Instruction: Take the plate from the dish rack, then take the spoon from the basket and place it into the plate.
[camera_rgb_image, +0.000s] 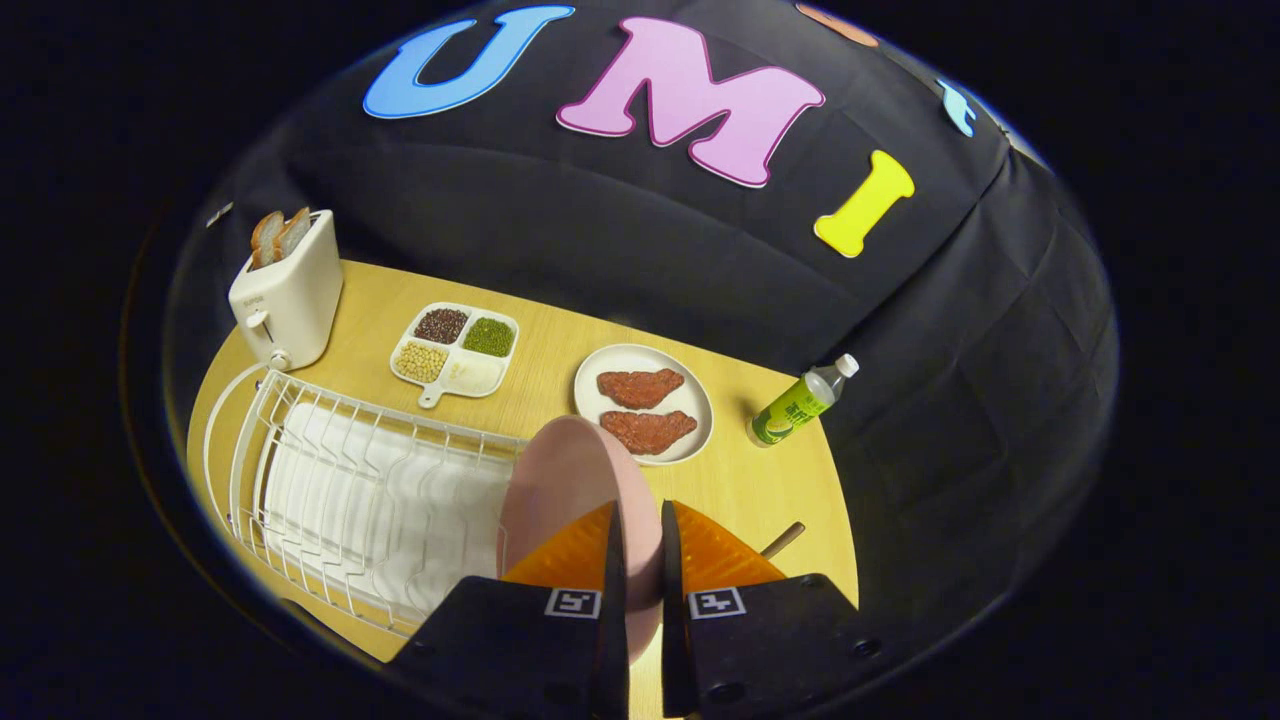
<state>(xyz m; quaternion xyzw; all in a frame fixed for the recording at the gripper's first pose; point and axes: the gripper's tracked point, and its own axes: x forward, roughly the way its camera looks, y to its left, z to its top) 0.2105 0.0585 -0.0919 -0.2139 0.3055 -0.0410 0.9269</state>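
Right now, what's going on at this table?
The hand-held gripper is shut on the round pink plate, pinching its rim edge-on between the two orange fingers. The plate is at the near end of the white wire dish rack; whether it is clear of the rack cannot be told. A brown handle pokes out beyond the fingers. Nothing lies on the plate yet.

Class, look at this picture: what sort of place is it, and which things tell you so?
Probably a mock kitchen tabletop in a booth: a toaster with bread, a white dish rack, and a pink plate gripped on edge between the gripper fingers.
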